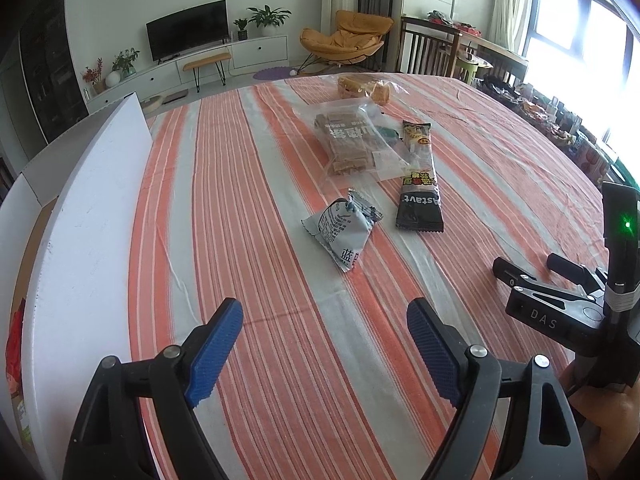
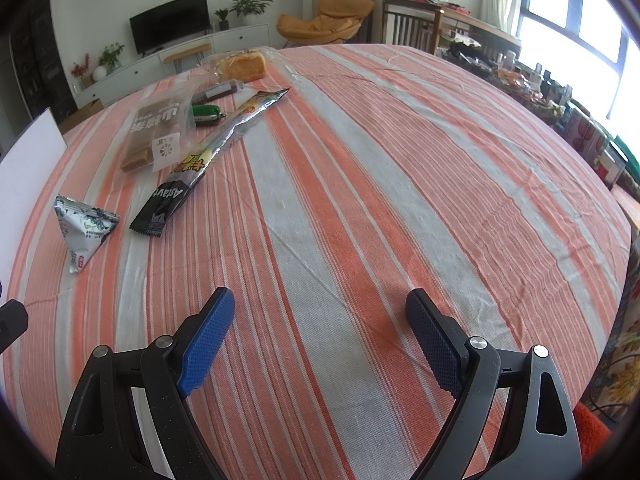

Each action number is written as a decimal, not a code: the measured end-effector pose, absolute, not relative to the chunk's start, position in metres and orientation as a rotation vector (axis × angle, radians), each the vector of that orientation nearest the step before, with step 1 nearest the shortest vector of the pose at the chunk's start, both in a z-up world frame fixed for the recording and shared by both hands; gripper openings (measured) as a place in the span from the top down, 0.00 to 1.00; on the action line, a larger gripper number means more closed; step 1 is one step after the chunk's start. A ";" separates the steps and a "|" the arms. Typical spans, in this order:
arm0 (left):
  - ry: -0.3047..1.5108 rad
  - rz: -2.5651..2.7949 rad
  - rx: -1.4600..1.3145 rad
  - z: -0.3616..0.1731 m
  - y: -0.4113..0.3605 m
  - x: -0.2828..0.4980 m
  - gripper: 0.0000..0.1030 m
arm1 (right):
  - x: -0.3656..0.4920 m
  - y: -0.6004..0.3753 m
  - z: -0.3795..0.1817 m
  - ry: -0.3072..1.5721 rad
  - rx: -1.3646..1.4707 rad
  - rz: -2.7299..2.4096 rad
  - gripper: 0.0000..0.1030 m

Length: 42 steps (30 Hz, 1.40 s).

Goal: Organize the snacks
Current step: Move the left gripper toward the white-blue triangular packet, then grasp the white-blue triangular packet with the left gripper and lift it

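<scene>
A: Both tongs, left (image 1: 324, 350) & right (image 2: 320, 338), gape wide, empty. Snacks?
B: Triangular pouch (image 1: 340, 230) nearest on table (image 1: 280, 360). Slick foil, prob. slips if pinched at corner.

Left gripper (image 1: 324, 344): jaws spread wide, blue-padded fingers (image 1: 216, 350) well apart, nothing between them. Held low over the striped tablecloth (image 1: 280, 360), angled forward and slightly down, not touching it.

Right gripper (image 2: 320, 338): same state, jaws spread wide, blue pads (image 2: 206, 344) apart, nothing gripped. Also above the tablecloth, clear of the cloth, pointing across it.

In the left wrist view the right gripper's body (image 1: 560, 304) shows side-on over the tablecloth's near right part, just beside the left gripper, level with it. Person's right hand (image 1: 600, 412) partly visible below, wrapped round the handle; fingers mostly hidden.
</scene>
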<state>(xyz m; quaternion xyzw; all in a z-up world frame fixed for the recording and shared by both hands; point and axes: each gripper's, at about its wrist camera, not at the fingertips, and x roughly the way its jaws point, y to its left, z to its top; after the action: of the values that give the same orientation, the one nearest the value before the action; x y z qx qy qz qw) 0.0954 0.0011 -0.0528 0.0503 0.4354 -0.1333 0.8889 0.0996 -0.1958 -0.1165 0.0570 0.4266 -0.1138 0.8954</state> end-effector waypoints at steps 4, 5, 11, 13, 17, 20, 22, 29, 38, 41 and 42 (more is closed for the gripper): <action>0.908 -0.277 0.100 -0.053 0.002 0.096 0.18 | 0.099 -0.196 -0.117 0.884 0.118 -0.236 0.12; 0.907 -0.278 0.100 -0.052 0.002 0.097 0.18 | 0.100 -0.196 -0.116 0.884 0.118 -0.235 0.12; 0.903 -0.290 0.108 -0.049 0.002 0.098 0.18 | 0.100 -0.196 -0.116 0.884 0.118 -0.235 0.12; 0.908 -0.301 0.116 -0.049 0.001 0.097 0.18 | 0.100 -0.196 -0.117 0.884 0.118 -0.235 0.12; 0.916 -0.316 0.134 -0.051 0.001 0.097 0.17 | 0.100 -0.196 -0.116 0.884 0.118 -0.235 0.12; 0.931 -0.322 0.111 -0.051 0.005 0.099 0.16 | 0.100 -0.196 -0.117 0.884 0.118 -0.235 0.12; 0.932 -0.323 0.088 -0.050 0.009 0.101 0.16 | 0.100 -0.196 -0.117 0.884 0.117 -0.236 0.12; 0.936 -0.341 0.055 -0.054 -0.003 0.126 0.16 | 0.100 -0.197 -0.116 0.884 0.118 -0.235 0.12; 0.947 -0.328 0.122 -0.079 -0.037 0.176 0.16 | 0.101 -0.196 -0.117 0.884 0.117 -0.233 0.12; 0.965 -0.310 0.134 -0.088 -0.037 0.184 0.16 | 0.100 -0.196 -0.117 0.885 0.117 -0.233 0.12; 0.970 -0.303 0.135 -0.091 -0.037 0.187 0.16 | 0.100 -0.196 -0.117 0.885 0.117 -0.233 0.12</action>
<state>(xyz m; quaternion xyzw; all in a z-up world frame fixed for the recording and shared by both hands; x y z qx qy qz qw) 0.1870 -0.0367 -0.0909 0.0644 0.4642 -0.1451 0.8714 0.1004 -0.1955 -0.1167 0.0565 0.4268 -0.1123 0.8956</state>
